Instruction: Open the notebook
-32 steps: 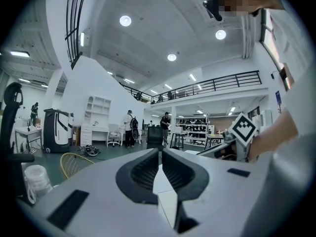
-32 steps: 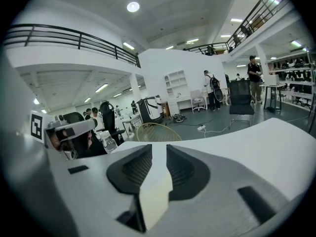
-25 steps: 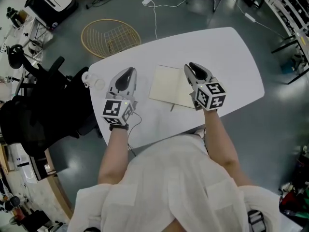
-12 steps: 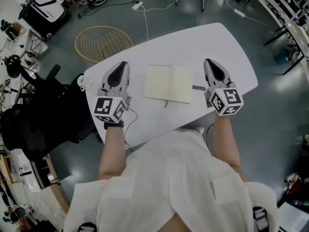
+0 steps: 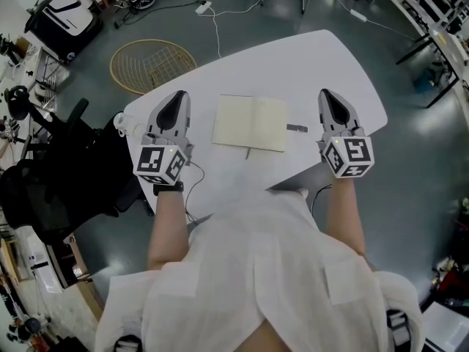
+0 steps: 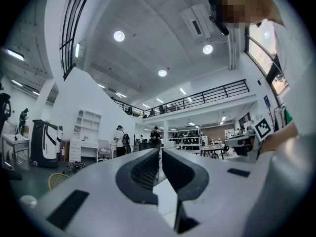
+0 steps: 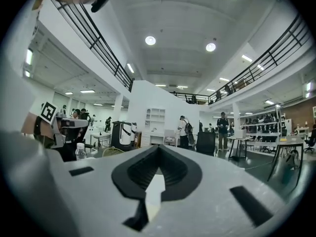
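Note:
The notebook (image 5: 249, 123) lies open on the white table (image 5: 315, 64), its cream pages facing up. A thin ribbon sticks out of its near edge and a small dark strap (image 5: 297, 128) out of its right side. My left gripper (image 5: 178, 97) hovers to the left of the notebook, apart from it, jaws shut on nothing (image 6: 160, 152). To the right of the notebook, near the table's right edge, my right gripper (image 5: 326, 94) is also shut and empty (image 7: 158, 148). Both gripper views point out over the hall, and the notebook is not seen in them.
A round wicker basket (image 5: 152, 64) stands on the floor beyond the table's left end. A black chair (image 5: 66, 160) is at the left. A small white object (image 5: 121, 121) sits at the table's left corner. A thin cable (image 5: 194, 189) trails from the left gripper.
My right gripper has drawn off the notebook's right page and moved out to the right. The left gripper has shifted a little left. The notebook stays open and flat.

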